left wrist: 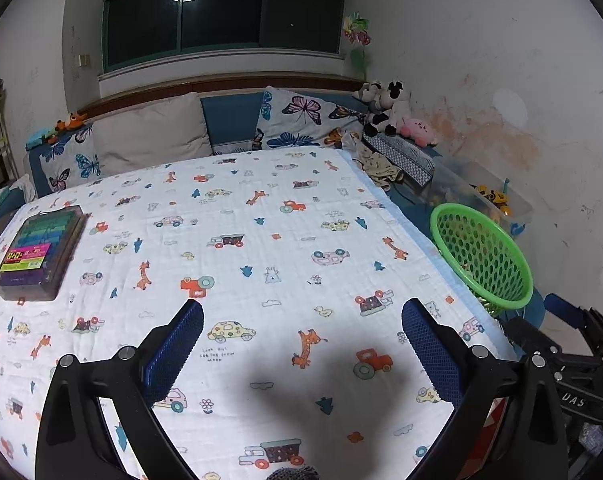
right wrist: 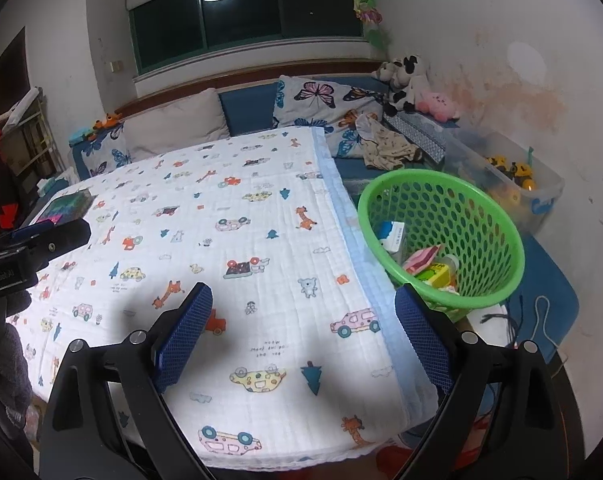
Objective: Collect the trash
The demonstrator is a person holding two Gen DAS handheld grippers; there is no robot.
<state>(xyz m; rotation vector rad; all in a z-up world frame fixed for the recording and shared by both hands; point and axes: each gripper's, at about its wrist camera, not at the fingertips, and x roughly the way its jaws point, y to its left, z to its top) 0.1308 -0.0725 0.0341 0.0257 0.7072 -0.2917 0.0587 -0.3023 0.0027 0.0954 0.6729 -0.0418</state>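
Note:
A green perforated basket (right wrist: 477, 216) stands beside the bed's right edge; it also shows in the left wrist view (left wrist: 501, 248). Inside it lie a blue and white carton (right wrist: 391, 236), a pink wrapper (right wrist: 421, 258) and a yellow-green box (right wrist: 437, 274). My left gripper (left wrist: 301, 308) is open and empty above the patterned blanket (left wrist: 241, 216). My right gripper (right wrist: 303, 294) is open and empty over the blanket's right edge (right wrist: 261, 240), just left of the basket. The right gripper's body (left wrist: 573, 360) shows at the right in the left wrist view.
A clear case of coloured items (left wrist: 37, 256) lies on the blanket's left side, also visible in the right wrist view (right wrist: 67, 204). Pillows (left wrist: 149, 132) and plush toys (left wrist: 385, 108) line the headboard. A clear bin of toys (right wrist: 513, 184) and crumpled cloth (right wrist: 385, 148) lie behind the basket.

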